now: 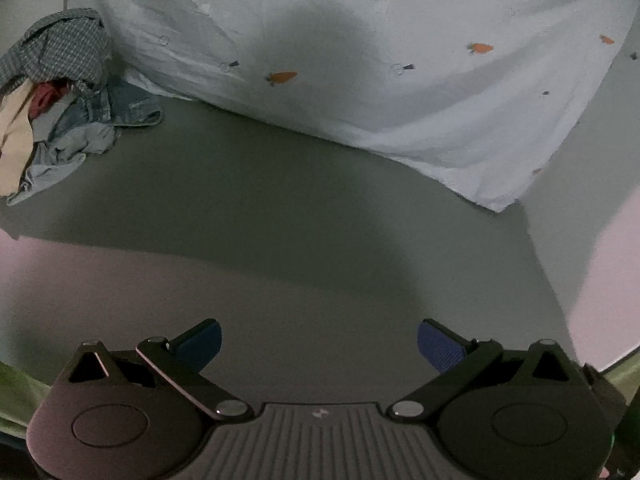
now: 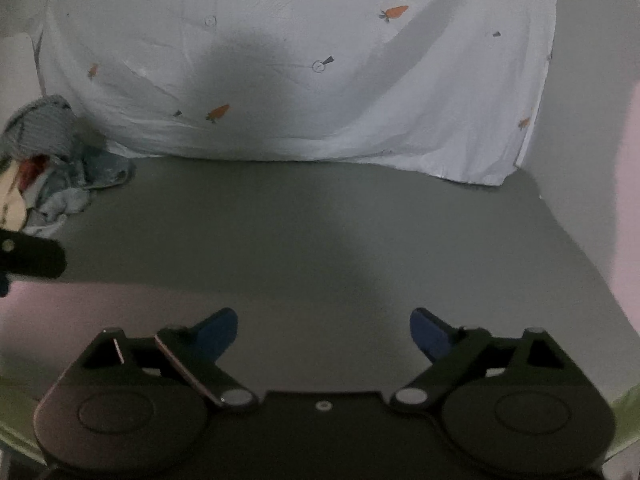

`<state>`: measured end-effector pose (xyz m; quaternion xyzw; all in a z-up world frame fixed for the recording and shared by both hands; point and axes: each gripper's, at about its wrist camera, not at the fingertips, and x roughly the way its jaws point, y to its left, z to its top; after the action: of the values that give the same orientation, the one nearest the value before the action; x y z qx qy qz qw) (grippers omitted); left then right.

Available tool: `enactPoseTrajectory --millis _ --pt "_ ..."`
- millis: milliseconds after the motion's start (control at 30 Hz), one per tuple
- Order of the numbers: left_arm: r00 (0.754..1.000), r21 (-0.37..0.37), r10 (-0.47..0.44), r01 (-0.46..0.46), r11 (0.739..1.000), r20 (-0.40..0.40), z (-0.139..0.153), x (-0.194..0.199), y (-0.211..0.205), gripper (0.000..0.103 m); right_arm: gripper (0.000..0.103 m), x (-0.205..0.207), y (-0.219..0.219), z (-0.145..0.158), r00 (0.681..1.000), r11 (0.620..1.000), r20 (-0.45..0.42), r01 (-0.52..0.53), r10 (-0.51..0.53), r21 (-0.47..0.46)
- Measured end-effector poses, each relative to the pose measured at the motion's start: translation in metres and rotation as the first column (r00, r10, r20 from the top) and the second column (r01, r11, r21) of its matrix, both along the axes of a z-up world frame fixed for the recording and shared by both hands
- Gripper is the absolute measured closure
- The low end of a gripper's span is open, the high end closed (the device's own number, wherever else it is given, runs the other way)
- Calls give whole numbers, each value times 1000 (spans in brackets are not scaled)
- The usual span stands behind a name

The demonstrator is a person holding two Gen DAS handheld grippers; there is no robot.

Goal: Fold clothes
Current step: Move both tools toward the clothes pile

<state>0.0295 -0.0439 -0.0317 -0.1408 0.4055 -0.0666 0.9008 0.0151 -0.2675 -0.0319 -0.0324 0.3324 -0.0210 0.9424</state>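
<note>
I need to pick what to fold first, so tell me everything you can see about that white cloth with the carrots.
The white cloth looks like thin woven cotton, printed with small orange carrots and dark marks. It lies spread out, lightly creased, on the far part of the grey surface, its near right corner free. A shadow crosses its middle. Neither gripper touches it.

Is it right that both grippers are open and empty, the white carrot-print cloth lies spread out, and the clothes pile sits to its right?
Not quite: the pile sits left of the cloth, as the left wrist view shows. The rest holds: the left gripper and right gripper are open and empty, and the cloth lies spread out.
</note>
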Motion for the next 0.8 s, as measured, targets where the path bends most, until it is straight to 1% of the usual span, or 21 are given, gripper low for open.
enactPoseTrajectory --millis 100,167,267,333,367,467,567,633,700,767,800 --pt "999 30 30 -30 999 15 0 26 23 0 17 21 17 -6 1000 999 3 -10 11 -46" --pt "998 29 54 -55 998 31 0 45 46 0 25 40 39 -9 999 996 8 -31 32 -89" --pt "991 -34 122 -120 992 62 3 77 95 0 30 76 79 -12 998 990 2 -59 60 -127" --pt "979 -84 188 -182 980 79 4 99 137 0 32 98 109 -11 996 986 5 -83 85 -143" --pt "970 -96 227 -219 971 83 6 111 161 0 33 109 126 -11 995 982 10 -100 103 -161" --pt "947 -101 306 -296 950 101 12 141 222 0 39 148 181 -4 986 963 42 -149 162 -222" --pt "911 -135 391 -374 917 131 18 171 286 0 41 187 235 6 971 939 85 -189 222 -287" --pt "876 -170 456 -431 886 154 20 194 325 0 42 213 273 9 958 917 102 -222 269 -330" --pt "830 -190 523 -491 850 192 23 217 364 0 42 238 309 10 942 895 111 -259 318 -364" --pt "773 -159 582 -560 813 253 24 242 395 0 41 262 343 9 927 880 103 -303 362 -366" --pt "742 -130 607 -597 792 284 24 255 410 0 41 268 358 8 920 875 102 -319 378 -363"
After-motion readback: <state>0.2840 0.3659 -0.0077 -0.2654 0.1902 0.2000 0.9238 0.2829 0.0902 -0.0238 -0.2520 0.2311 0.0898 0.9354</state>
